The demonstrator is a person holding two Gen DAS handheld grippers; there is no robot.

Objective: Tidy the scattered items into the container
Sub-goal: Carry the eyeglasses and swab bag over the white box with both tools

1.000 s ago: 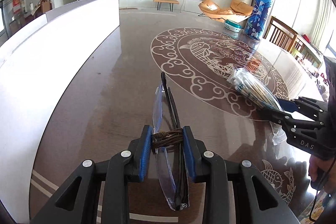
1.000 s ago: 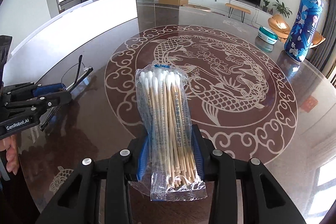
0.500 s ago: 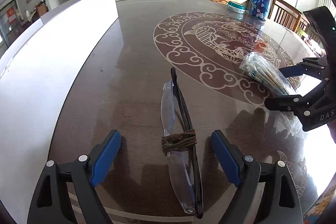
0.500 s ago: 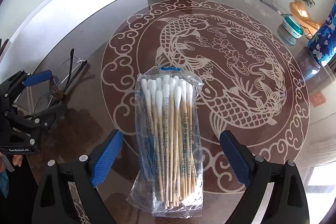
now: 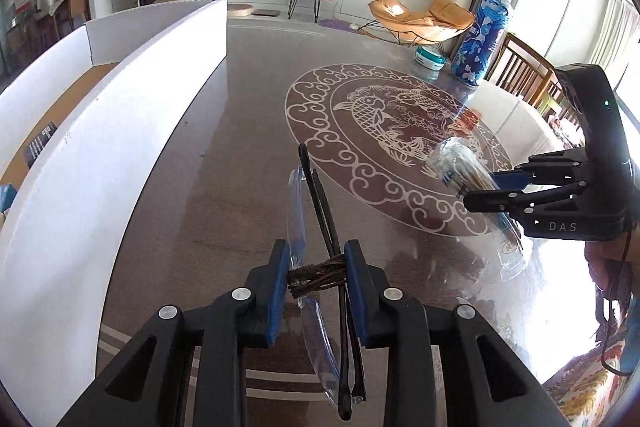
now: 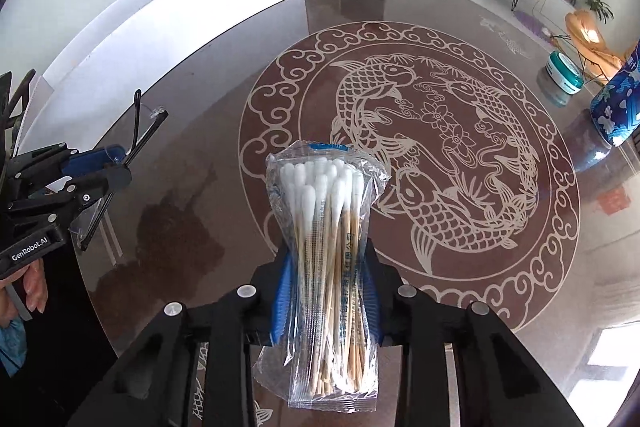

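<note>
The folded glasses [image 5: 320, 267], bound with a brown cord, sit low in the centre of the left wrist view, pinched between the blue pads of the left hand-held gripper [image 5: 317, 281], whose jaws are closing on them. The pack of cotton swabs [image 6: 328, 259] stands in the lower middle of the right wrist view — the right hand-held gripper [image 6: 326, 291] is clamped on its waist. Both items seem lifted off the dark surface [image 6: 224, 131]. The white container [image 5: 132, 99] fills the left of the left view, and neither item is over it yet. So I judge the picking is done; carrying and dropping both items remain. A blue bottle [image 5: 486, 39] and a small teal tin [image 5: 429, 58] at upper right may also be left.
</note>
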